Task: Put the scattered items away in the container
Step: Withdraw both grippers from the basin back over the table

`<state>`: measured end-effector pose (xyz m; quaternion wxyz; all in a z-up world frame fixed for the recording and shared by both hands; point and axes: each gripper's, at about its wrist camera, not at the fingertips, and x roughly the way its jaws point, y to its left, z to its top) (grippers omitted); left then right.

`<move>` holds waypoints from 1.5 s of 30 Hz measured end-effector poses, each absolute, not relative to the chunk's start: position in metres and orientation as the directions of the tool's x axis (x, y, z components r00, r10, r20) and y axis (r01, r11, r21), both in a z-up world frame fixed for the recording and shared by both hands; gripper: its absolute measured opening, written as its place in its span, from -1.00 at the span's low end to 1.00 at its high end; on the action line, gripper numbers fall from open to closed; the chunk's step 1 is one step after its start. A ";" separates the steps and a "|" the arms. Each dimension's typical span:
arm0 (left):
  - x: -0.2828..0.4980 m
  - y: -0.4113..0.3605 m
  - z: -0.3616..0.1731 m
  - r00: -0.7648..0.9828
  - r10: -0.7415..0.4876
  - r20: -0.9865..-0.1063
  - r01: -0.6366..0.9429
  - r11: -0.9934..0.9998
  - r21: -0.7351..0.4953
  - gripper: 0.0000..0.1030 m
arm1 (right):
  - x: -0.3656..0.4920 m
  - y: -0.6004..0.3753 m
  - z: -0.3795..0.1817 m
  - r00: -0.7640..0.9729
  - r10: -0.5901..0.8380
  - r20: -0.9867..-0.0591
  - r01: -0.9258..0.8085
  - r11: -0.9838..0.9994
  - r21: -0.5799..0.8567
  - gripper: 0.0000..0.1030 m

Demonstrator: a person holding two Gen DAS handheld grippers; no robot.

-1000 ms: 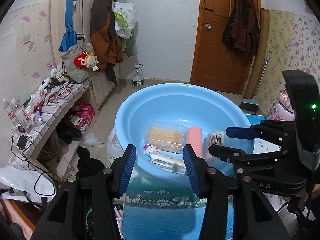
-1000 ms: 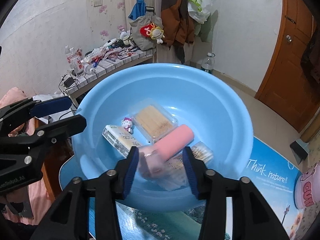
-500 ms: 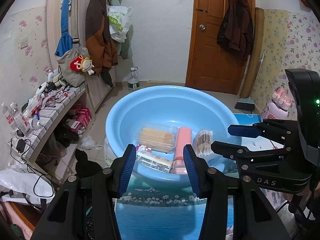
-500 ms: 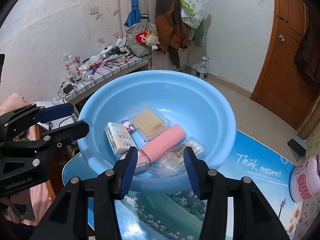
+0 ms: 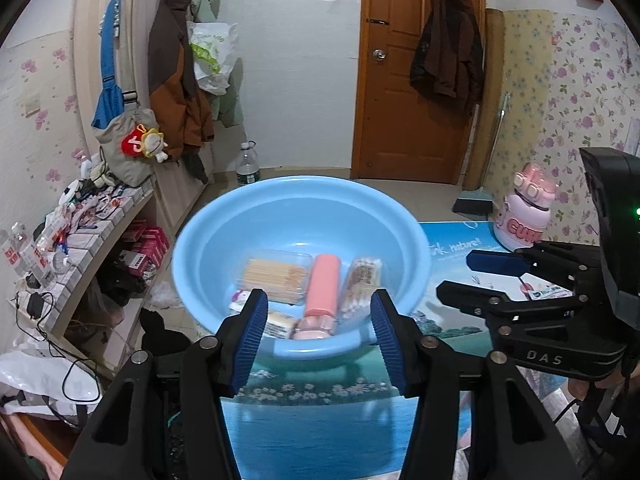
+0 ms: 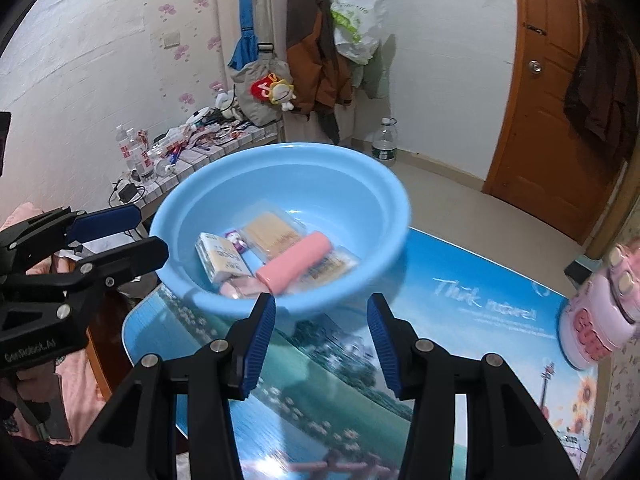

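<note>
Blue basin (image 5: 304,216) sits dead ahead of both tools, holding the pink tube (image 5: 322,280), its long axis pointing back at the left gripper (image 5: 316,332), beside the clear stick box (image 5: 276,276). Left jaws are opening, nothing between them; right gripper (image 6: 322,340) stands apart, empty, nearer the pink bottle (image 6: 596,320) off to its right

A lived-in home room is showing: coats (image 5: 180,80) are hanging by a wooden door (image 5: 404,80), floral wallpaper (image 5: 580,80) is covering the walls, clutter is crowding a tiled shelf (image 5: 92,236).
</note>
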<state>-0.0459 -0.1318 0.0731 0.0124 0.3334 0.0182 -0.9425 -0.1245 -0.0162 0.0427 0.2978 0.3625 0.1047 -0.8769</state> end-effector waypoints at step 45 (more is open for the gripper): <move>-0.089 0.074 0.016 -0.627 0.203 -0.752 -0.327 -0.945 0.018 1.00 | -0.078 0.278 -0.002 -0.655 -0.087 -0.750 0.035 -0.996 0.085 0.69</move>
